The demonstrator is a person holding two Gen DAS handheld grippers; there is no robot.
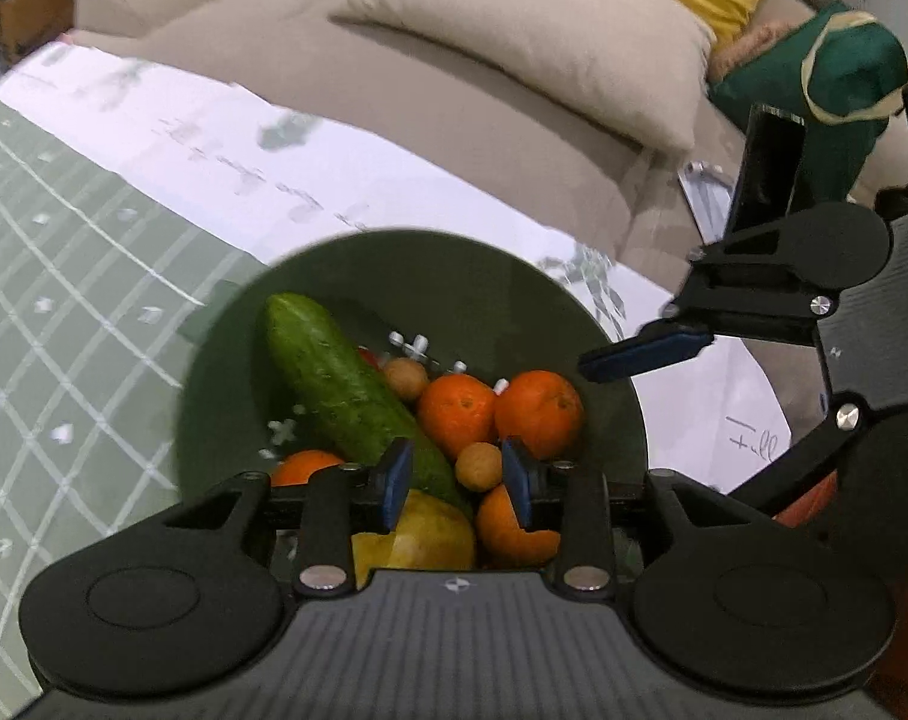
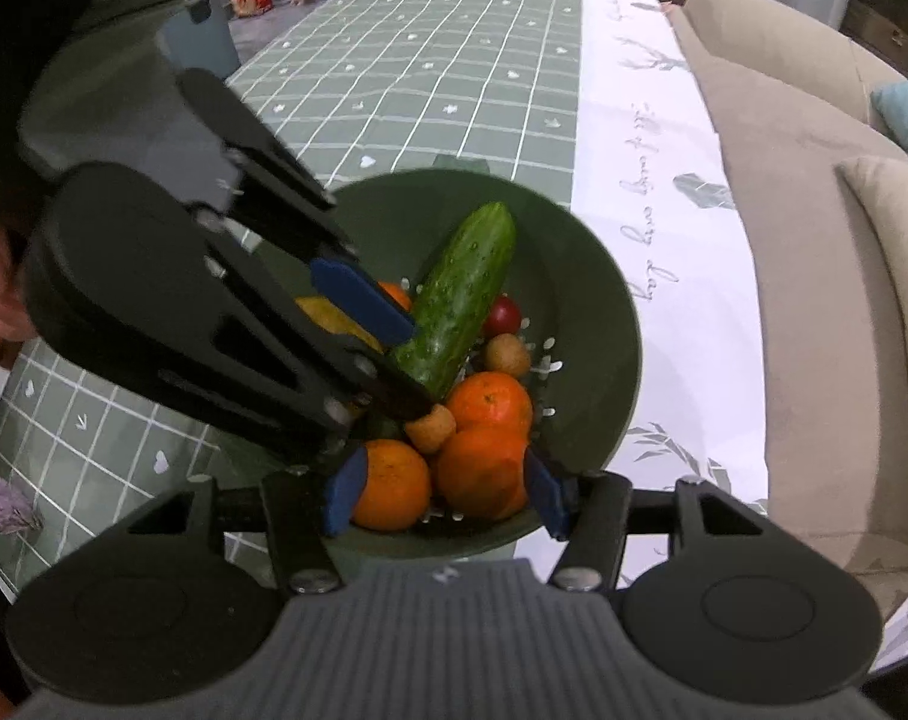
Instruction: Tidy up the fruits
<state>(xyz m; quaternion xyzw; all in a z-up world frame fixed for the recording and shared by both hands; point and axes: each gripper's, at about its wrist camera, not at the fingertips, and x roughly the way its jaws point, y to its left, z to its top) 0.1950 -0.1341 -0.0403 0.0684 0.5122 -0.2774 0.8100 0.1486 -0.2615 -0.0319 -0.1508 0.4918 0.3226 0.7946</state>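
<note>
Both grippers, left [image 1: 457,483] and right [image 2: 444,495], hang spread and empty over the round dark-green colander bowl [image 2: 574,276] at frame centre, so closing on the piled oranges [image 2: 490,402] risks rolling the long green cucumber [image 2: 460,297] out.

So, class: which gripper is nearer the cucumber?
Left. The left gripper has one pad right at the cucumber, at its lower end in the bowl. The right gripper sits at the bowl's rim, over the oranges.
</note>
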